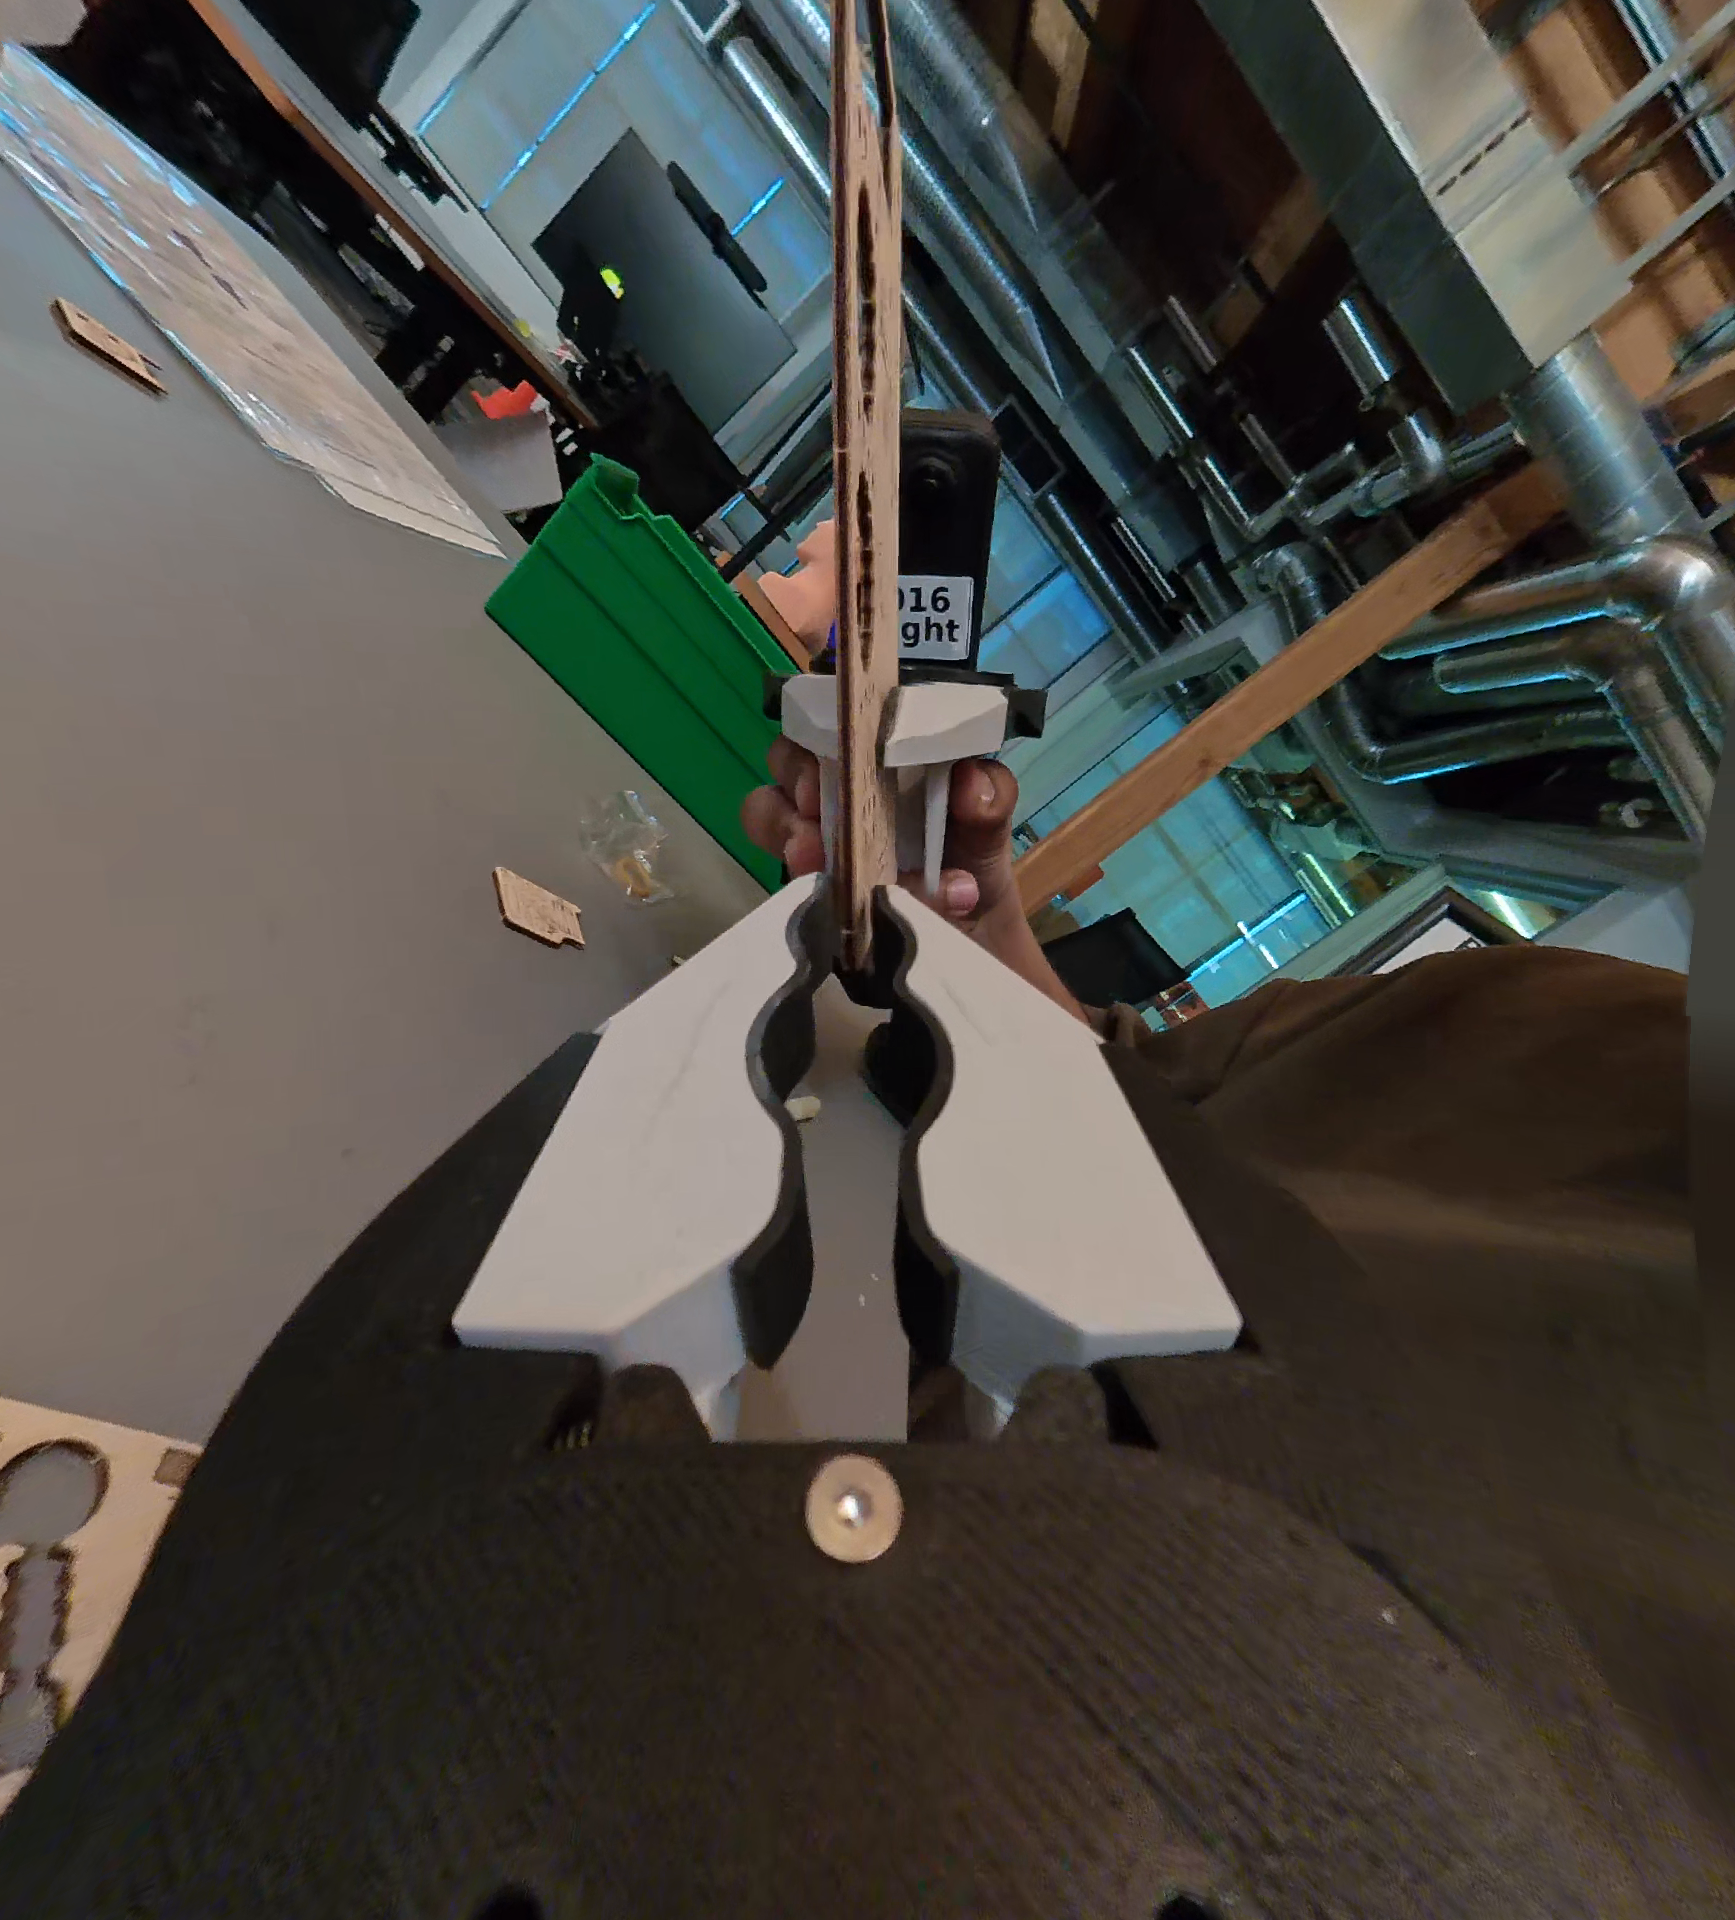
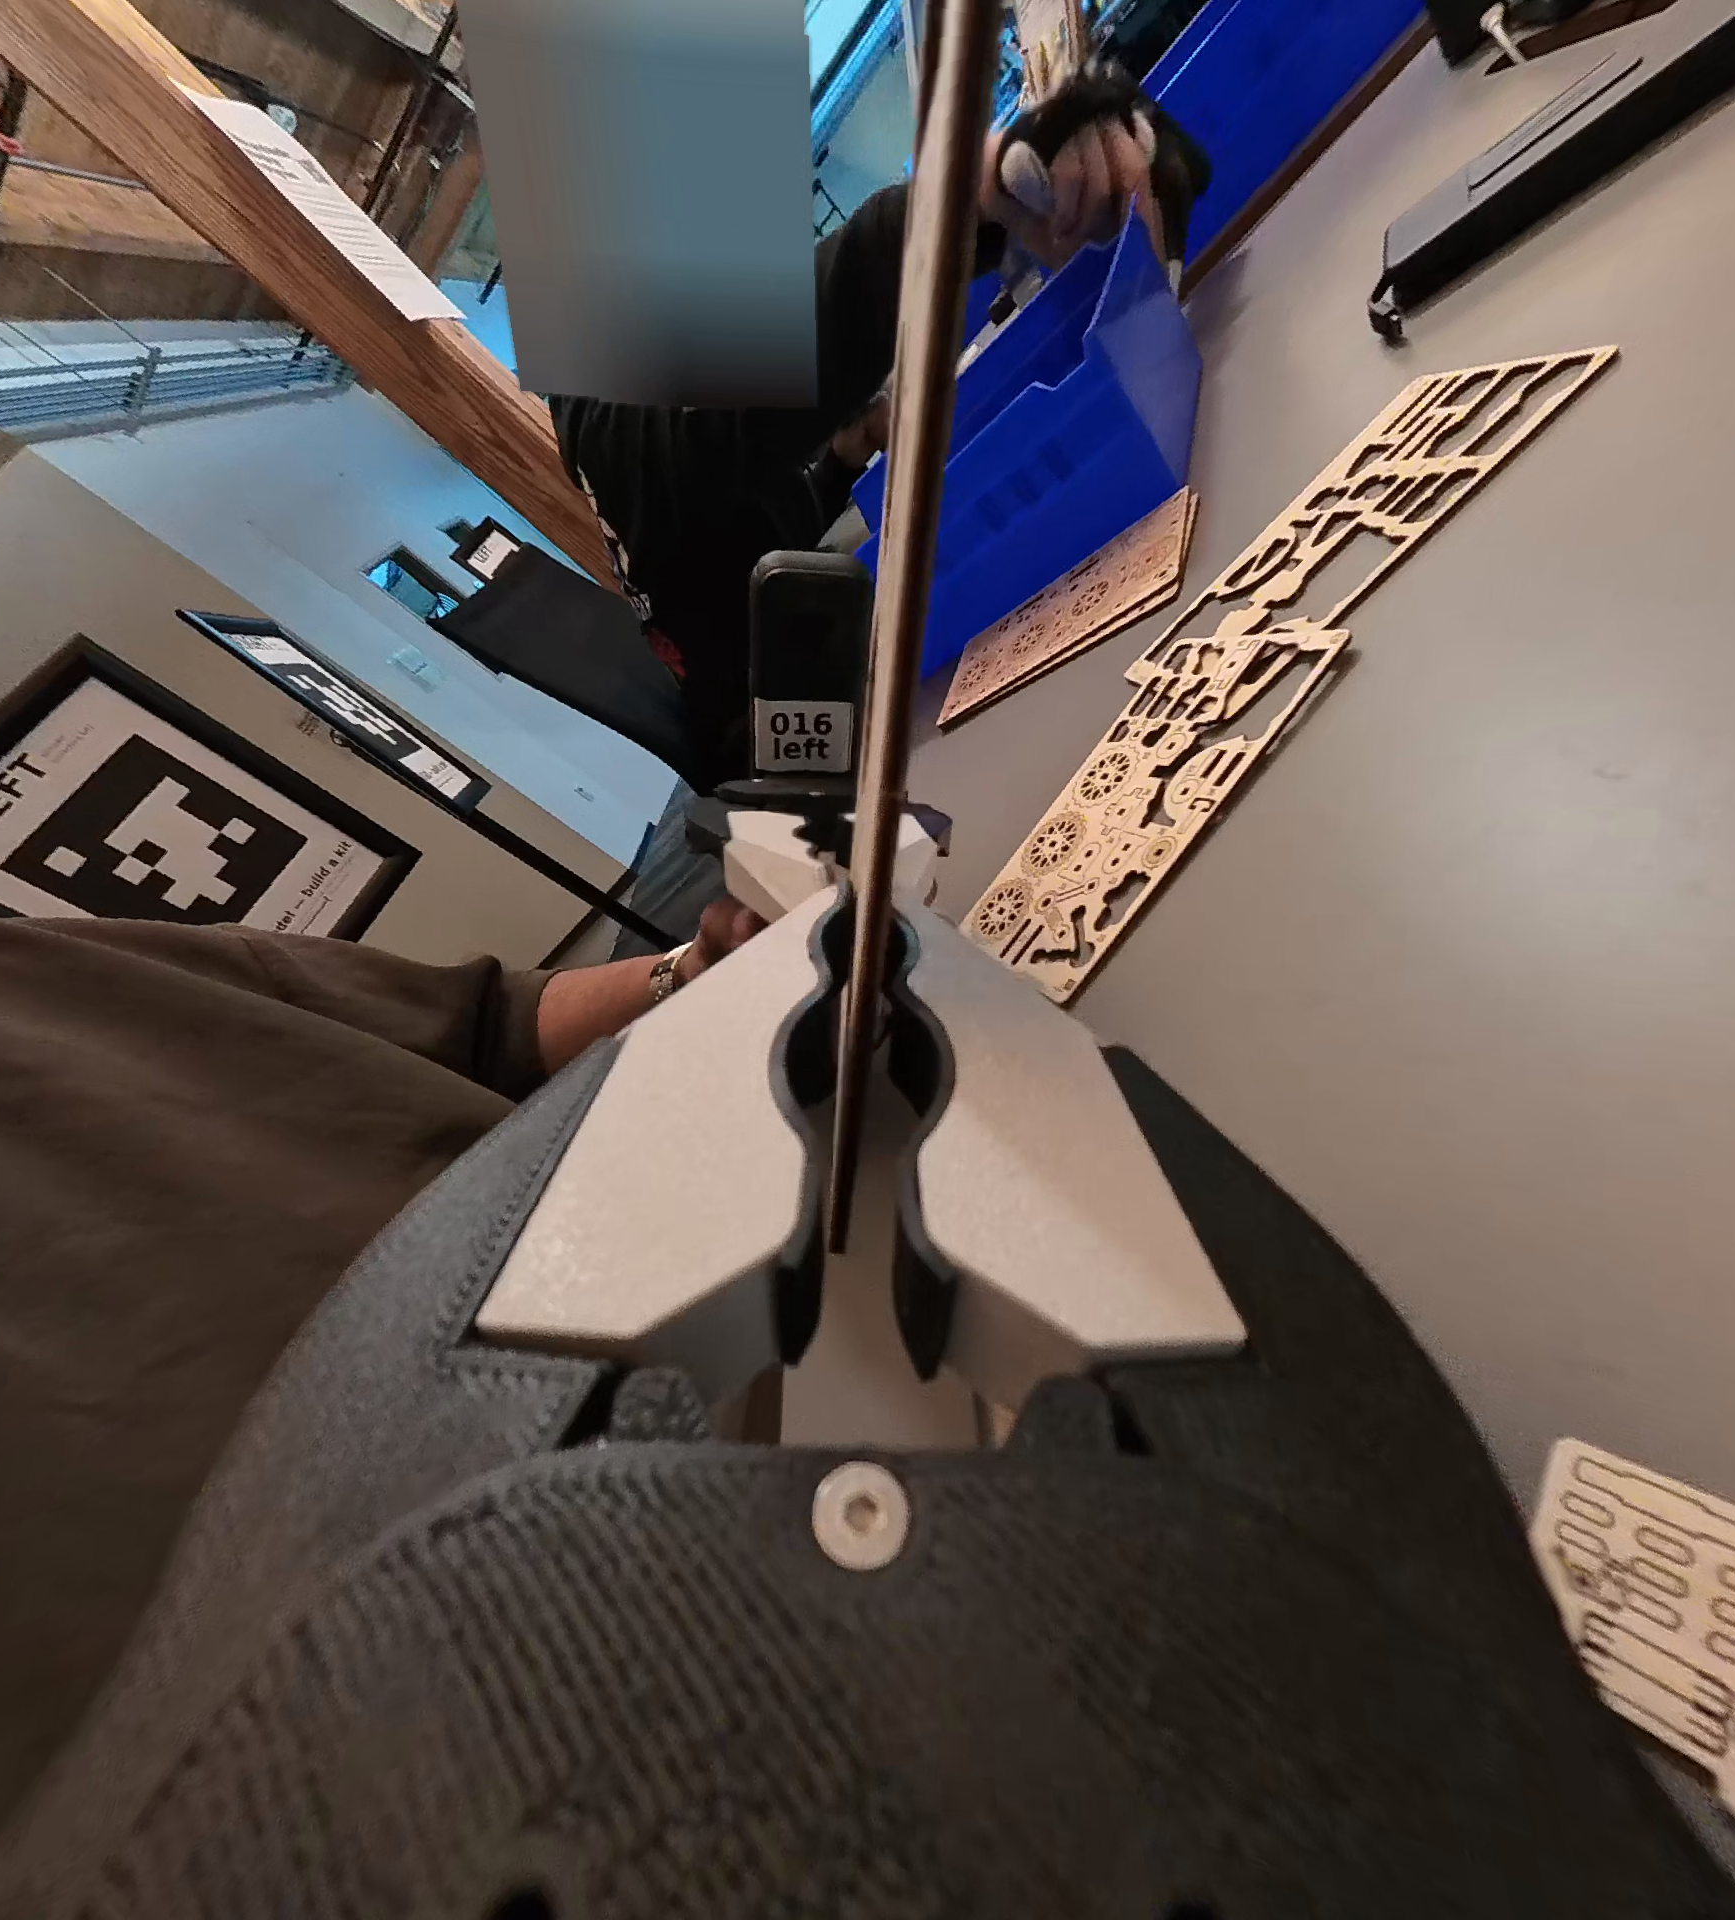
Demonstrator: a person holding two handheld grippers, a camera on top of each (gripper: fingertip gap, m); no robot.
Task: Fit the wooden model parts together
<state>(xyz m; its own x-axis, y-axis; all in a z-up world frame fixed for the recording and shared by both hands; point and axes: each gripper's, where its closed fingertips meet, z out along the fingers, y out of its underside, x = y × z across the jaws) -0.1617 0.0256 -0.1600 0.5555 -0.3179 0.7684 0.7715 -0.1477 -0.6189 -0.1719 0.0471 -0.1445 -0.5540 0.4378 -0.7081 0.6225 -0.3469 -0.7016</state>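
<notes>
- The grey tabletop [image 2: 1528,935] fills the 3 o'clock side of the right wrist view and the 9 o'clock side of the left wrist view, tilted in both.
- A blue bin [image 2: 1060,416] sits at 1 o'clock in the right wrist view; a green bin [image 1: 634,613] lies at 10 o'clock in the left wrist view. Each shows in one view only.
- Cut-out wooden sheets [image 2: 1247,686] lie flat between 1 and 3 o'clock in the right wrist view, a further stack touching the blue bin, and a small slotted sheet [image 2: 1673,1621] at 4 o'clock. None of them blocks the claws.
- The left wrist view alone shows a printed sheet [image 1: 219,301] at 10 o'clock, two loose wooden pieces [image 1: 539,906] on the tabletop, a small clear bag beside the nearer one, and an emptied wooden sheet at 8 o'clock.
- The wooden panel [image 1: 865,520] is held in the air above the tabletop, seen edge-on — its long axis runs from the centre to 12 o'clock in both views, out of the top of the frame.
- The left claw [image 1: 858,925] is closed on the panel's near end at its tips.
- The right claw [image 2: 868,935] also clamps the wooden panel, which reaches further back between its fingers.
- Each claw faces the other across the panel — the far one partly hidden behind the wood.
- A brown sleeve borders each view, at 4 o'clock on the left and 8 o'clock on the right.
</notes>
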